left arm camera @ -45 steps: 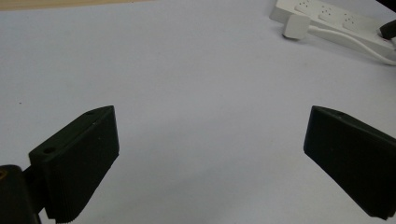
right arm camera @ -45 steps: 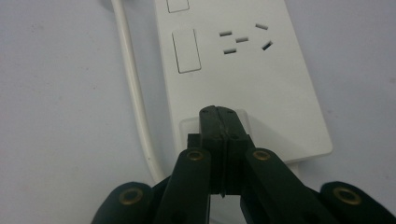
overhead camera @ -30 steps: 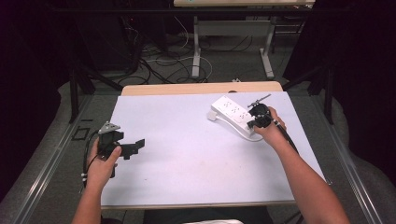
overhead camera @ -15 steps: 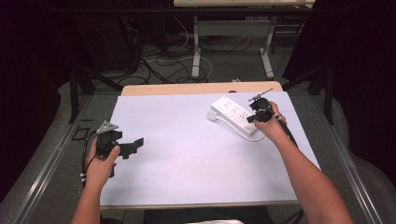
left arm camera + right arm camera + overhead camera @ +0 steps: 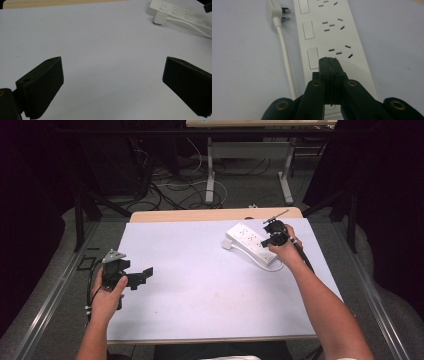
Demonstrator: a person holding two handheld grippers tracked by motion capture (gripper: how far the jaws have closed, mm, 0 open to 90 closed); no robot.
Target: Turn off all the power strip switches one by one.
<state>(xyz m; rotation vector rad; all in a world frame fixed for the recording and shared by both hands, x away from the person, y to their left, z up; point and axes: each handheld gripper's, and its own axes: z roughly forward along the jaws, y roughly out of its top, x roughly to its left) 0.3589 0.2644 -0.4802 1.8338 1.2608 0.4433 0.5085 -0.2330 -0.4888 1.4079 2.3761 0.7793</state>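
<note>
Right gripper view looks down the long white plastic power strip, which runs away from the camera with rows of slotted sockets on one side and rectangular switches on the other. The right claw has its jaws pressed together with nothing between them, the tips over the strip's top face beside the nearest switch; whether they touch it cannot be told. Alongside the strip lies its thin white cable, ending in a white plug with metal pins showing, near the strip's far end.

In the high view the strip lies slanted on the pale, white-covered worktop, toward the far right part, with the right claw at the strip's right end and a hand wrapped round the gripper. The left claw is well apart from the strip, near the worktop's left edge, jaws spread wide and holding nothing.

A bare wooden band of the worktop shows beyond the strip. Past it, a grey floor carries tangled black cables and the white metal legs of another table; dark curtains close in both sides.

The left gripper view shows its two jaws far apart over bare white surface, with the strip and plug far off at upper right.
</note>
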